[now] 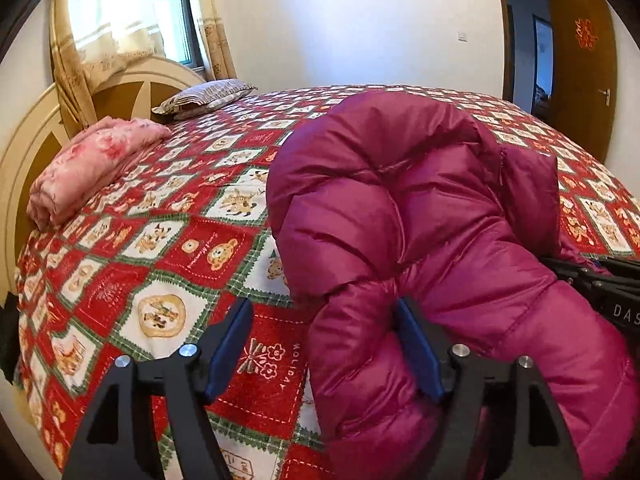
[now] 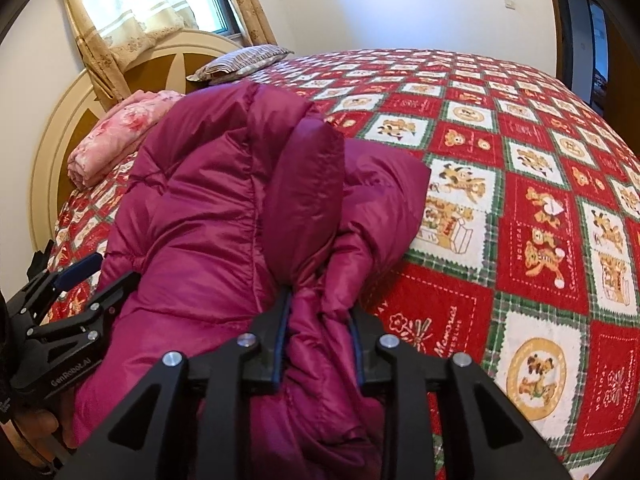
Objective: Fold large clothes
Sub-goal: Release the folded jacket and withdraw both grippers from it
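Left wrist view shows the magenta down jacket (image 1: 420,208) heaped on the red patchwork bedspread (image 1: 168,248), doubled over itself so that a fat quilted roll faces the camera and the rest mounds up behind it. It lies near the front edge of the bed, well apart from the headboard end. The puffed filling keeps the fold from lying flat, which is probably why both tools are working low at the same near edge.

The left gripper (image 1: 326,354) stands wide open. Its right pad touches the side of the quilted roll while the left pad hangs over bare bedspread, so nothing is clamped; the jaws read as let go of the fabric, with the roll resting on its own.

From the right wrist view, the right gripper (image 2: 320,344) is only partly open, and a bunched ridge of the jacket (image 2: 224,184) sits between its blue pads. The fabric fills the gap and both pads appear to press on it, so I judge it is holding that bunch, likely to keep the folded layers together while the other side is freed. The left gripper (image 2: 82,280) appears at the far left of this view, beside the jacket's edge.

Farther off, a folded pink blanket (image 1: 96,164) and a striped pillow (image 1: 204,98) lie by the cream headboard (image 1: 24,152); curtains (image 1: 76,44) hang at the window, and a brown door (image 1: 584,64) stands open on the right.
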`<state>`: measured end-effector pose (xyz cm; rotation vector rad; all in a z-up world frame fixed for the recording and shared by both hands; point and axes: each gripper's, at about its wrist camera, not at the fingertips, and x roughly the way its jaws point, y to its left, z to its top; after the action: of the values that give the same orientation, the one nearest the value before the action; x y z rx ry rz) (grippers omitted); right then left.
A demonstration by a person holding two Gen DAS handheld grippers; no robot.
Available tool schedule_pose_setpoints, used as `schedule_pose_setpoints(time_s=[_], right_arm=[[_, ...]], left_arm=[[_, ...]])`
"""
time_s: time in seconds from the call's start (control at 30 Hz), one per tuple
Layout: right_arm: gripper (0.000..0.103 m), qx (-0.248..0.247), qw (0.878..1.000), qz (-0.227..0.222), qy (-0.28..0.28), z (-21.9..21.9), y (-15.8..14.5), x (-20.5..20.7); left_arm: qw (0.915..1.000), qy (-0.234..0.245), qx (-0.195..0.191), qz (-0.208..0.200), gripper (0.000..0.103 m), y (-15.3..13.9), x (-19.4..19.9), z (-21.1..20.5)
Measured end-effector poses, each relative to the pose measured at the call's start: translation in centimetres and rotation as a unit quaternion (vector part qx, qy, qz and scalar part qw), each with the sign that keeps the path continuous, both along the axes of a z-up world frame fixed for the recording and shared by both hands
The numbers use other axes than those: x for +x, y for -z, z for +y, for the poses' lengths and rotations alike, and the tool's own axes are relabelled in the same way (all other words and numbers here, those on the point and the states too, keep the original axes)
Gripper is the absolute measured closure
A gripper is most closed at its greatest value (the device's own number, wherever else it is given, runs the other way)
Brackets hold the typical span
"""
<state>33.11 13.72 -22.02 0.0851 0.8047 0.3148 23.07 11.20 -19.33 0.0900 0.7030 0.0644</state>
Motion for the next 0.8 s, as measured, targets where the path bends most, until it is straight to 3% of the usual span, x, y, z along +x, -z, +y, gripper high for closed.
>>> schedule_pose_setpoints(time_s=[0.13,0.27,0.43,0.5,0.57,0.67,0.8], right_arm=[[0.069,-0.009,1.000,-0.004,0.003,0.1,-0.3,0.0],[0.062,-0.016,0.999,-0.026,0.021,-1.0,-3.0,-1.9],[0.058,-0.033,0.994,-0.100,0.038,-2.4,-9.3,-8.6],[0.047,-0.036,0.990,-0.131,0.045,-2.9,-11.5,-11.6],[0.037,-0.043,0.983,-0.165,0.061,-3.2,-13.8,-15.4],[0.037,-0.042,0.976,-0.200,0.070,-3.2,-16.0,-19.4],[0.037,-0.047,0.970,-0.227,0.079,-3.1,-17.2,-21.7]], left_arm=[[0.9999,-0.010,-0.004,0.001,0.026,-0.3,-0.2,0.2],[0.9995,-0.021,-0.011,-0.020,0.026,-3.7,-2.8,0.8],[0.9949,-0.030,-0.004,-0.097,0.026,-11.0,-8.4,1.0],[0.9916,-0.031,-0.008,-0.125,0.026,-13.8,-11.5,1.3],[0.9887,-0.034,-0.015,-0.145,0.026,-15.6,-13.9,1.6],[0.9833,-0.048,-0.011,-0.175,0.026,-17.5,-17.3,2.0],[0.9801,-0.065,-0.016,-0.187,0.025,-18.8,-19.1,2.5]])
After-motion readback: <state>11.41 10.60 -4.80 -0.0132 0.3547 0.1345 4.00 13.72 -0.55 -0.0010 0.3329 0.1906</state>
